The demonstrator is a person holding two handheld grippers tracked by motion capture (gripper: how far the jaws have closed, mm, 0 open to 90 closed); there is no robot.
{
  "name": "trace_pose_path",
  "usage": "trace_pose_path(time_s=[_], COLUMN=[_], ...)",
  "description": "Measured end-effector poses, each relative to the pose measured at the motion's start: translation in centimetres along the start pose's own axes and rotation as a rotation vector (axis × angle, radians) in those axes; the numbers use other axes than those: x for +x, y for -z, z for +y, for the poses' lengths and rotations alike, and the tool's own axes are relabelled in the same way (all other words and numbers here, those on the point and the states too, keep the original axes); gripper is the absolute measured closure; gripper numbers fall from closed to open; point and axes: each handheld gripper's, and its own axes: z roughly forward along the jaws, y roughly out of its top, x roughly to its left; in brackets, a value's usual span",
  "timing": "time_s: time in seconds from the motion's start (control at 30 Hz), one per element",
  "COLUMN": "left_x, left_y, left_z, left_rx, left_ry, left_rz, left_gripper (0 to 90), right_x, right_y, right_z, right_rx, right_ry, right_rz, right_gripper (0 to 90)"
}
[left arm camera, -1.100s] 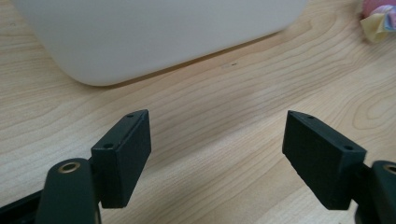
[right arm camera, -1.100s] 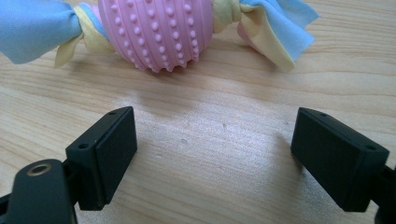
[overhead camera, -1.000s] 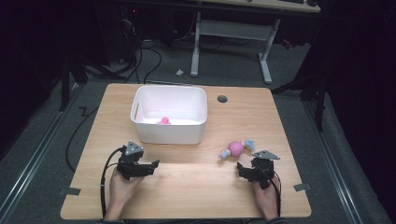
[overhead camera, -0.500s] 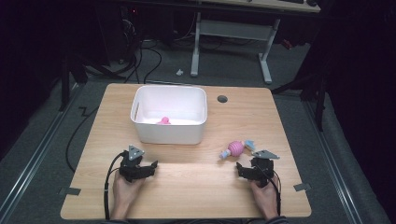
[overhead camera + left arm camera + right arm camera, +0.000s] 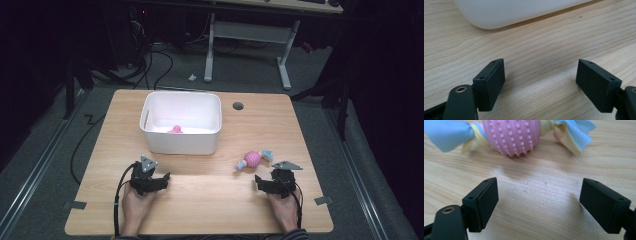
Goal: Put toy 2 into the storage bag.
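- Left gripper point(image 5: 159, 181): low over the near-left desk point(image 5: 210, 200), held from behind by the left hand point(image 5: 136, 204); fingers point(image 5: 489, 83) spread, having just opened further, bare wood between them; white bin point(image 5: 181, 122) just beyond.
- Right gripper point(image 5: 264, 182): near-right, low over the wood, right hand point(image 5: 283, 210) behind it; fingers point(image 5: 481, 203) apart, having just narrowed, nothing between.
- Pink knobbed ball toy point(image 5: 253, 159) with blue and yellow cloth ends: lying on the desk just beyond the right gripper, untouched.
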Motion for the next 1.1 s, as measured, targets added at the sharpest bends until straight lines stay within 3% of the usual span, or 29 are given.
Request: trace_pose_path(time_s=[0.37,0.6,1.1], left_x=[0.0,0.0,0.0], left_y=[0.0,0.0,0.0], left_z=[0.0,0.0,0.0], left_rx=[0.000,0.001,0.001], left_ry=[0.001,0.000,0.001], left_rz=[-0.002,-0.002,-0.002], left_gripper=[23.3,23.2,23.2], right_x=[0.1,1.1,1.2], right_y=[2.6,2.0,0.0], right_z=[2.3,4.5,7.0], right_rx=[-0.063,-0.070,-0.048], right_ry=[0.094,0.152,0.191], right_rz=[0.037,0.087,0.141], right_gripper=[16.7,16.1,15.1])
